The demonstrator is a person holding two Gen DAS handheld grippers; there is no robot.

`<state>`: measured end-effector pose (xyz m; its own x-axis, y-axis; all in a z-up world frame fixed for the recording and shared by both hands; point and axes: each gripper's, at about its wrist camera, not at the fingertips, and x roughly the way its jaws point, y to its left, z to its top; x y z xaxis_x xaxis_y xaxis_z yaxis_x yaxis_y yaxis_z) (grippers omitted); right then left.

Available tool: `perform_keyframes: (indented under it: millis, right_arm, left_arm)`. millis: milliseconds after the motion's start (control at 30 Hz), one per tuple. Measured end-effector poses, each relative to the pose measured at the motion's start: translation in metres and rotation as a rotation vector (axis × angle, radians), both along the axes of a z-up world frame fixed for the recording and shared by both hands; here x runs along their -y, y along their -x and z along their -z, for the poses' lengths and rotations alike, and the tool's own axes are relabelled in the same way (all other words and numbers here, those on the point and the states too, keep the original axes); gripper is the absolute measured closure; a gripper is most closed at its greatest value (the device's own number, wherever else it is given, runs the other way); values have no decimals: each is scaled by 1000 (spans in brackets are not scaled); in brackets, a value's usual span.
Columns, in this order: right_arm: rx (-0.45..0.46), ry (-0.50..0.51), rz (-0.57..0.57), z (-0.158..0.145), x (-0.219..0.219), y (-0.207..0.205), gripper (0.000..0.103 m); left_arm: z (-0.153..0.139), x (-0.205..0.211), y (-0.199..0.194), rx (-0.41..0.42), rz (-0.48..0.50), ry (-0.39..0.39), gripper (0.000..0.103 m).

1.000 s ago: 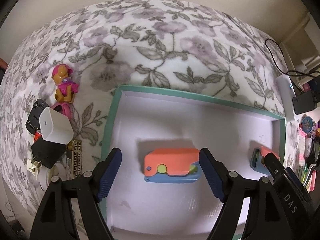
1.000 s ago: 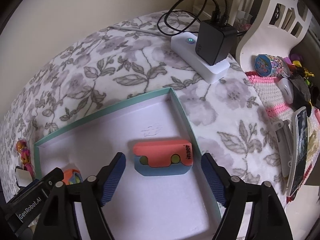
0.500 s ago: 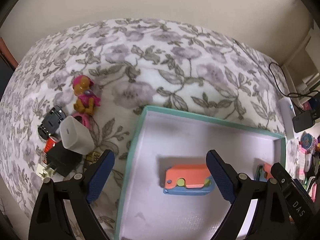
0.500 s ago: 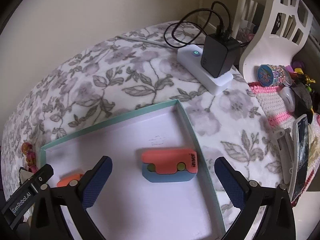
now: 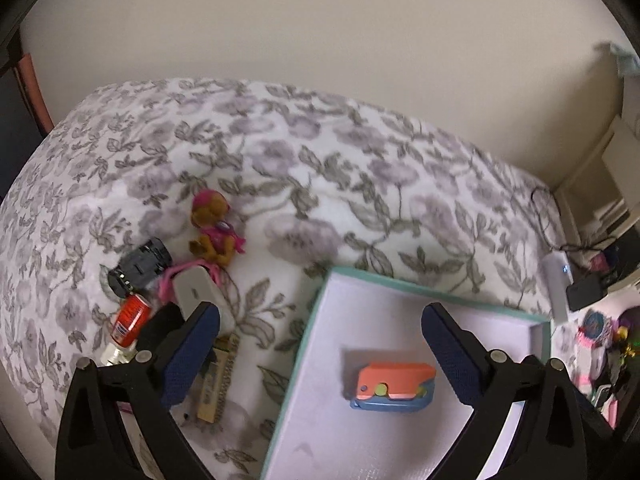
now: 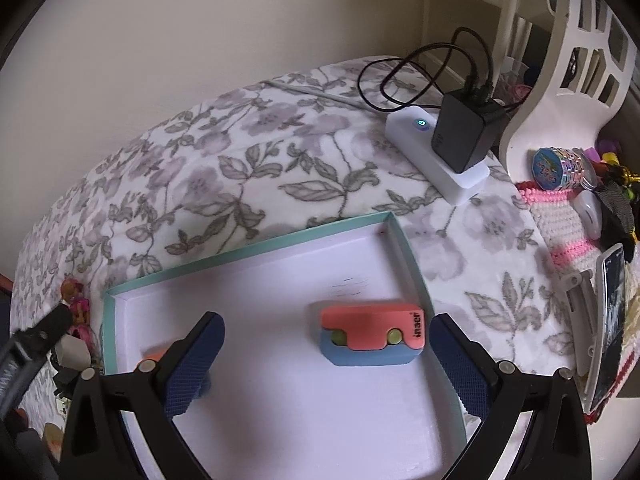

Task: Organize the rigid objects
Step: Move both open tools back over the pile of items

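Note:
A shallow teal-rimmed white box (image 5: 316,324) (image 6: 248,250) lies on a floral blanket. One orange-and-blue block (image 5: 394,386) lies in it in the left wrist view. A second such block (image 6: 372,338) lies near the box's right wall in the right wrist view. My left gripper (image 5: 320,356) is open and empty, raised above the box's left edge. My right gripper (image 6: 326,358) is open and empty above the box. Left of the box lies a pile: a pink dog figure (image 5: 214,228), a white charger (image 5: 196,292), a black toy car (image 5: 140,268), a small red can (image 5: 130,320).
A gold-patterned bar (image 5: 218,380) lies by the box's left wall. A white power strip (image 6: 436,160) with a black adapter (image 6: 466,136) and cables sits at the far right. A pink knitted mat (image 6: 560,216) with trinkets and a phone (image 6: 610,324) lie right of it.
Both grippers have risen and drawn back from the blocks, which stay in the box. The left view has swung left, so the pile now shows more fully.

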<state>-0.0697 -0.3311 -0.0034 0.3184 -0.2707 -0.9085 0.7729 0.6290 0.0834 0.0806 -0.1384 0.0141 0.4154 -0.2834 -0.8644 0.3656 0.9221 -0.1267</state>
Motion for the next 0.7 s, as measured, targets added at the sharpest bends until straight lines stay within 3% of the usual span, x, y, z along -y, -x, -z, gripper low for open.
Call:
perform_keyframes:
  millis: [133,267,400,567,700]
  right_arm:
    - [53,-35,-32,-3,-10,-6,0]
    - [77,-39,-95,-7,-28,-20,0]
    - [88,-23,-146,-13,-48,-34,0]
    - [107,-33,-246,-16,-80,-55,0]
    - [116,-55,-319,-16,-108,-72,0]
  left_arm:
    - [-11,-19,-3,45,-34,31,2]
    - [-22,-37,-5,111,-68,-7,2]
    - [-23,-61,-15,99,-118,-27,2]
    - [-19,-108,-30,35,-244,15,2]
    - [-21,-140,-35,62,-326,-35,2]
